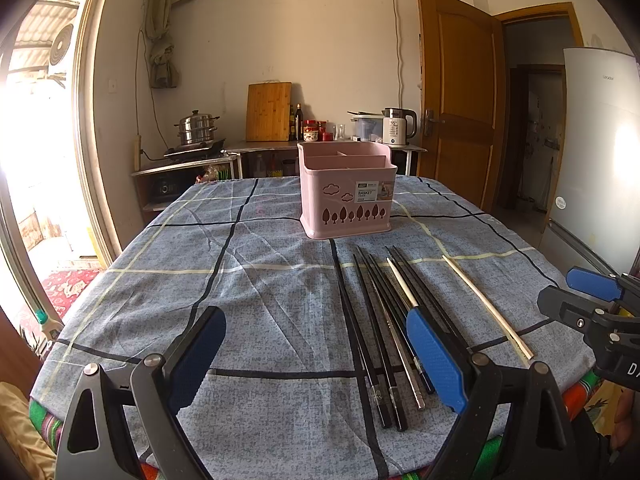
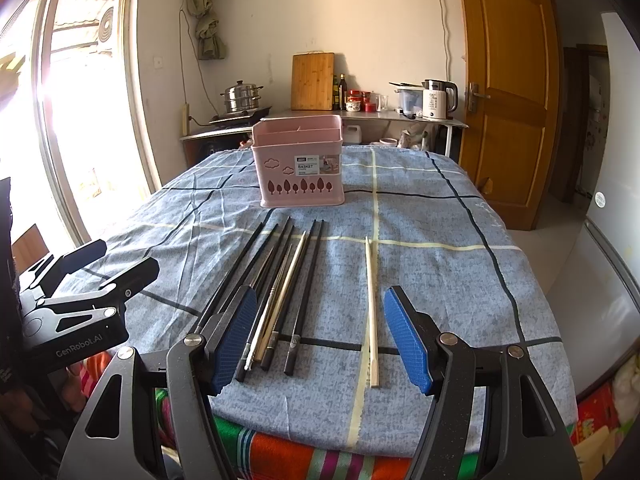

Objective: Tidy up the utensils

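A pink utensil basket (image 1: 347, 189) (image 2: 301, 162) with inner dividers stands upright mid-table. In front of it lies a bunch of several black chopsticks (image 1: 372, 320) (image 2: 280, 280), with a pale one among them. A single pale chopstick (image 1: 486, 305) (image 2: 372, 308) lies apart to their right. My left gripper (image 1: 316, 360) hovers open over the near table edge, left of the bunch, its right pad over the bunch's right side. My right gripper (image 2: 322, 336) is open low over the chopstick handles, holding nothing. Each gripper also shows at the edge of the other's view.
The table wears a blue checked cloth (image 1: 248, 280) (image 2: 440, 272) over a striped one. Behind stand a counter with a steamer pot (image 1: 198, 128), cutting board (image 1: 267, 111), bottles and a kettle (image 1: 397, 126). A wooden door (image 1: 456, 92) and a fridge (image 1: 600, 152) are at right.
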